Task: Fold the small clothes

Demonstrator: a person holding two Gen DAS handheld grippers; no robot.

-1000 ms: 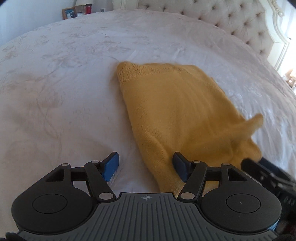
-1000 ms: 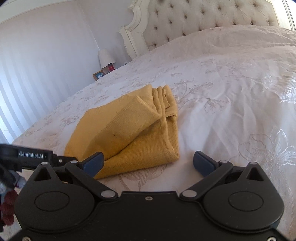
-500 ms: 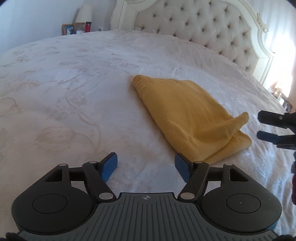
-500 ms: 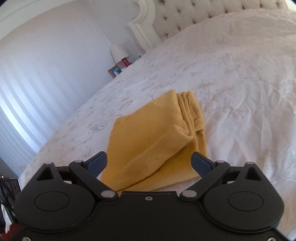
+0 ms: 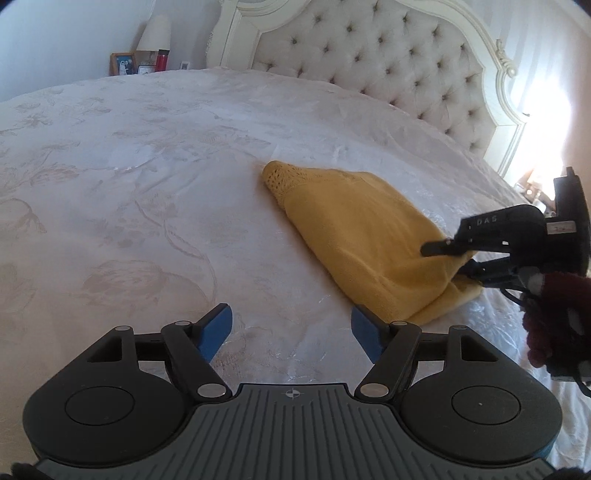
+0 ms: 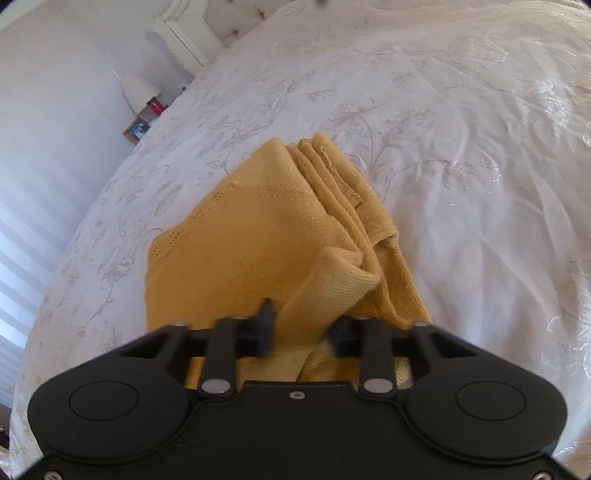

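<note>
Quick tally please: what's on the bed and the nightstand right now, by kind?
Folded mustard-yellow knit garment: 1
Cream-shaded bedside lamp: 1
Wooden picture frame: 1
Red cylindrical container: 1
Total: 4

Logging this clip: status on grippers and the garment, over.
Left gripper open, off the cloth. Right gripper shut on yellow garment, near edge. Garment folded on bed. Nothing in the way.
</note>
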